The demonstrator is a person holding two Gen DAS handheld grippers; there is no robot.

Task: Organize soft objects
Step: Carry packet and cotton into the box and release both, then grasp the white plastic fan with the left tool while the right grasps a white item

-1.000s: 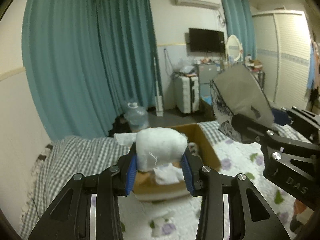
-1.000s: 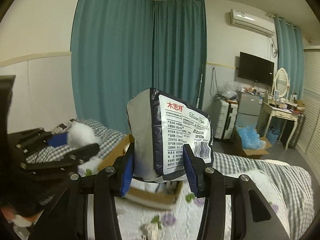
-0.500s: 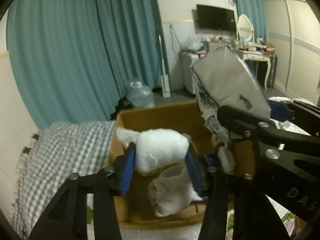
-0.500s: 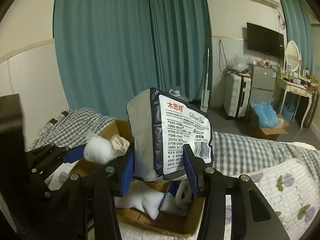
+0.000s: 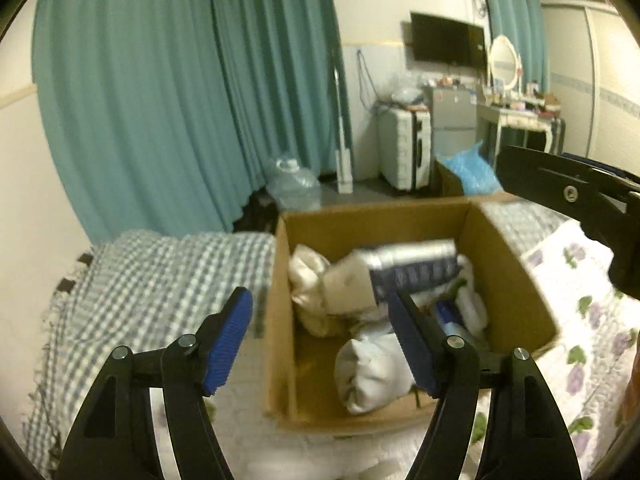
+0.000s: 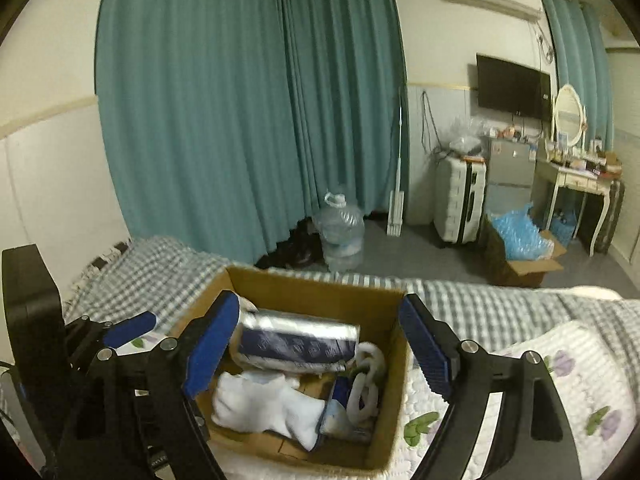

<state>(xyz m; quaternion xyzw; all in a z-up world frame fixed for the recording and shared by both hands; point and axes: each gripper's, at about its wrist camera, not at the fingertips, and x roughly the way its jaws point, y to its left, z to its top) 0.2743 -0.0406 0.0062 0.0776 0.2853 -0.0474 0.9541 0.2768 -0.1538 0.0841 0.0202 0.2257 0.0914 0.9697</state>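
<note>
Tissue pack [image 6: 296, 346] lies on its side in the cardboard box [image 6: 316, 286], just ahead of and below our right gripper [image 6: 320, 344], whose jaws are opening with nothing pressed between the blue pads [image 6: 210, 346]. Our left gripper [image 5: 324, 340] also has its jaws opening, nothing gripped; the box sits right ahead of it, slightly to its right. White sock [image 6: 260, 406] lies nearest below our right gripper, white rope toy [image 6: 366, 380] beside it. Box rests on the bed quilt [image 6: 560, 364].
</note>
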